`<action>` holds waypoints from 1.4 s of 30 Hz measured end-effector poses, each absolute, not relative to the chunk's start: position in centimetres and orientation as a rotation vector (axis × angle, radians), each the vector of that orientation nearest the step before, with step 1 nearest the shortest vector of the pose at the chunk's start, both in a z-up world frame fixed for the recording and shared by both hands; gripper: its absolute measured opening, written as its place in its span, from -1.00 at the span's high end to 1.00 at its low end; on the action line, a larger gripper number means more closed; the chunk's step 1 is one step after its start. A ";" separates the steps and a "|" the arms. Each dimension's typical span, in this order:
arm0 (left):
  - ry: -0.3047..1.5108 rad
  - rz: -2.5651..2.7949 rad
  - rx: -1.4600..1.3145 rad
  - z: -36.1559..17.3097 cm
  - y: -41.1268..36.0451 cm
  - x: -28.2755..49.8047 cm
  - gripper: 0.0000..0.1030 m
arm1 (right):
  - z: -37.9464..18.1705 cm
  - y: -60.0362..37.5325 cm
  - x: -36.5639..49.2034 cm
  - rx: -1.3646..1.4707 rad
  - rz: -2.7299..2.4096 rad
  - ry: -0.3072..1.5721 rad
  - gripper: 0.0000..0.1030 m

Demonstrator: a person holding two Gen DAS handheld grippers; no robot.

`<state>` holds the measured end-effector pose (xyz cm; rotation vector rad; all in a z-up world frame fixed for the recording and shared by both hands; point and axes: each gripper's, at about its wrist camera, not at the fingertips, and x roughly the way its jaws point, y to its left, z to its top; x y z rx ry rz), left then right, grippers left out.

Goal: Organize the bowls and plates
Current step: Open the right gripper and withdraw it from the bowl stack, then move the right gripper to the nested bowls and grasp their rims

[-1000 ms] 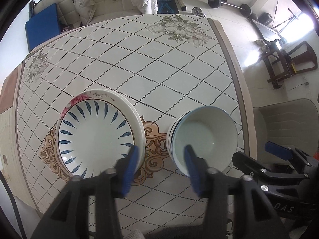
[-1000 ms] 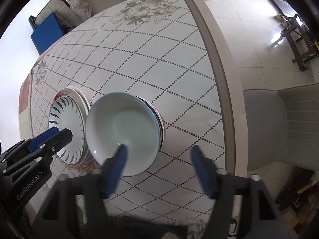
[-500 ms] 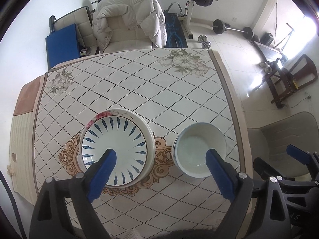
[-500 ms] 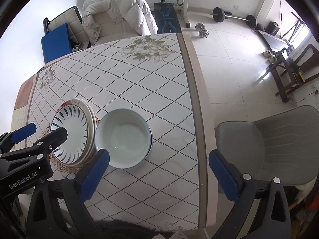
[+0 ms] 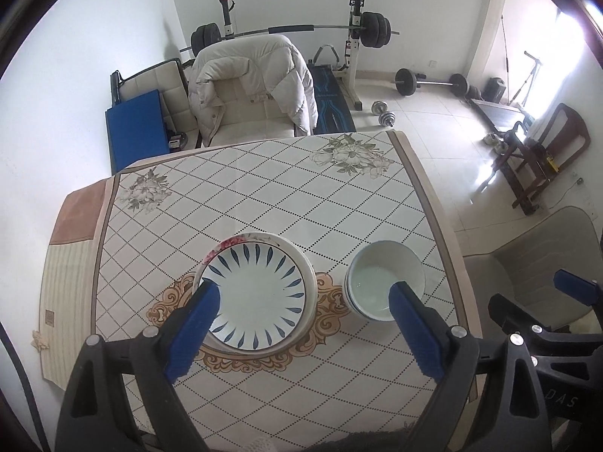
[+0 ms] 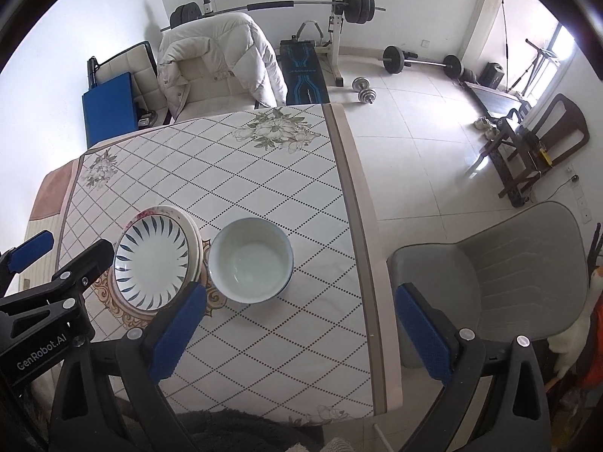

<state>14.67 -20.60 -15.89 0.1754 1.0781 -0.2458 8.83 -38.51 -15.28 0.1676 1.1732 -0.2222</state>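
Bowls [image 5: 384, 282] are sitting stacked near the desk's [image 5: 264, 196] three-o'clock edge; both claws [image 5: 301, 333] [image 6: 297, 333], wide and empty, are risking a knock.

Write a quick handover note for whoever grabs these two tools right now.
Left tool: open, empty, above the table.
Right tool: open, empty, also lifted clear.
Plates: stacked, blue-leaf plate on top, on the tablecloth's ornate centre.
Bowls: nested in one stack just right of the plates, apart from them.
Done: both stacks look sorted.
Left: probably nothing; check that the stacks sit stable.
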 end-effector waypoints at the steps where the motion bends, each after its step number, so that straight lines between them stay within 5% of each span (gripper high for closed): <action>1: 1.082 -0.249 0.171 -15.9 -20.3 14.6 -0.79 | -15.2 -38.3 8.6 0.172 -0.223 1.171 -0.98; 12: 1.180 -0.336 0.132 -19.1 -19.6 16.9 -0.79 | -16.1 -37.7 7.5 0.272 -0.229 1.123 -0.98; 25: 1.638 -0.562 0.134 -33.4 -25.8 28.2 -0.78 | -34.0 -45.6 12.7 0.780 -0.119 1.389 -0.97; 32: 1.776 -0.666 0.090 -37.8 -27.7 29.5 -0.33 | -39.4 -45.1 15.1 0.862 -0.016 1.441 -0.97; 36: 1.817 -0.710 0.109 -38.9 -29.4 29.3 -0.31 | -41.4 -44.4 16.2 0.875 0.038 1.457 -0.95; 37: 1.828 -0.729 0.104 -39.2 -29.9 29.3 -0.31 | -41.7 -44.1 16.5 0.885 0.052 1.460 -0.92; 39: 1.859 -0.752 0.101 -39.9 -30.5 29.2 -0.01 | -42.4 -43.9 17.1 0.891 0.077 1.461 -0.85; 42: 1.885 -0.752 0.106 -40.9 -30.8 29.3 0.00 | -43.5 -43.7 17.9 0.903 0.104 1.463 -0.64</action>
